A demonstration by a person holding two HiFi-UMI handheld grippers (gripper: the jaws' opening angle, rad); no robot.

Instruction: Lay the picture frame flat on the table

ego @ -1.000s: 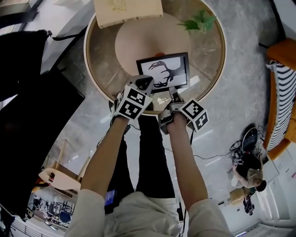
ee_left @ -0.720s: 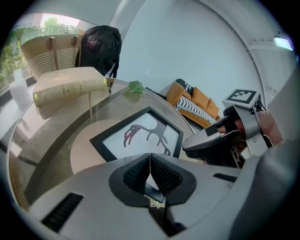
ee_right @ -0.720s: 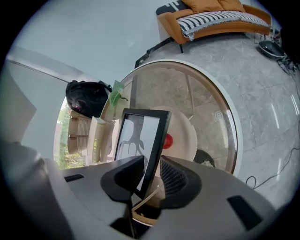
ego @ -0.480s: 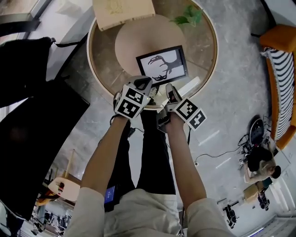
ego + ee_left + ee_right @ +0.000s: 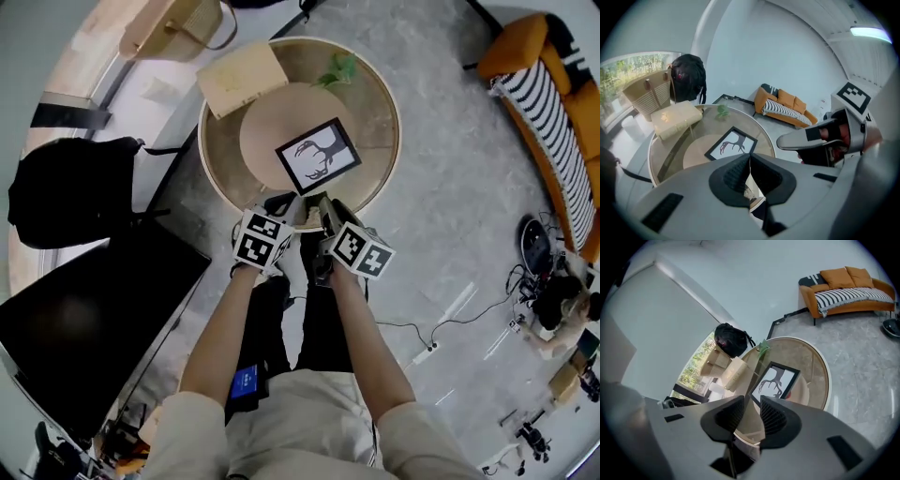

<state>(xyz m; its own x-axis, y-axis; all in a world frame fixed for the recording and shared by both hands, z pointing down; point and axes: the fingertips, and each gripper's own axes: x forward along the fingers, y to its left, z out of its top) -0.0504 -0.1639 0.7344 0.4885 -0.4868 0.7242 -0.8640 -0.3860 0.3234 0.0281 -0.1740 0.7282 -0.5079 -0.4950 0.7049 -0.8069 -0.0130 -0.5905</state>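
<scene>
Well, from the head view the picture frame (image 5: 317, 155) already lies flat, face up, on the round table (image 5: 386, 141). It rests on the pale disc (image 5: 267, 127) near the middle, slightly toward the right, with the antler print showing. Both of my grippers hang at the near edge, apart from the frame: the left gripper (image 5: 284, 204) and the right gripper (image 5: 325, 208) sit side by side, touching nothing. A beige box (image 5: 242, 77) and a green sprig (image 5: 339, 67) sit at the far side, well clear of the frame. In the left gripper view my jaws are pressed together with nothing between them. The frame lies beyond them on the glass, and the right gripper shows off to the right. In the right gripper view the jaws stand a little apart — only the table shows through the gap — and the frame lies flat just past them. Holding both off the frame makes sense to me: it looks settled, so I judge the task done.
</scene>
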